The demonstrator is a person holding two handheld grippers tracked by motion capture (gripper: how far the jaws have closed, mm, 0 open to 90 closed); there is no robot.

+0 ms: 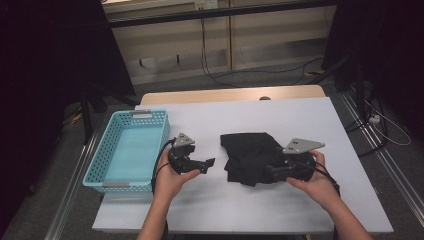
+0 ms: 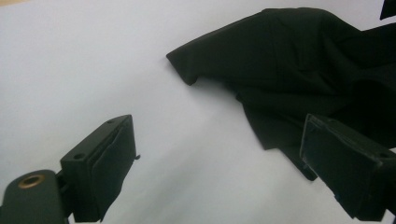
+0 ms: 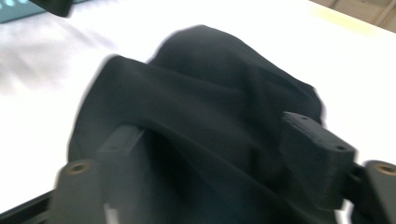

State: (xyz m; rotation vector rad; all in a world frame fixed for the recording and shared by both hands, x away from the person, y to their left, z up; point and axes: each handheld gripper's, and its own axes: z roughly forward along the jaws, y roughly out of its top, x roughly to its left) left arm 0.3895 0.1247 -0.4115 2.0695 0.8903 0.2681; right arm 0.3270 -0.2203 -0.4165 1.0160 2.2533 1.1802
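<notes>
Standing by: one black cloth [image 1: 250, 156] lies crumpled on the white surface [image 1: 280, 210], well to the right of the blue basket [image 1: 131, 150].
Right gripper [image 3: 224, 163]: at the cloth's right edge, fingers apart with folds bunched between them, not yet pinched.
Left gripper [image 2: 224, 172]: just left of the cloth, between cloth and basket, fingers wide apart, holding nothing.
Risk: if the right fingers close on a single loose fold, I reckon the cloth could slip out or unfurl on the lift.
Second risk: a trailing corner may catch the basket's rim.
Count: one cloth, one basket, two grippers.
</notes>
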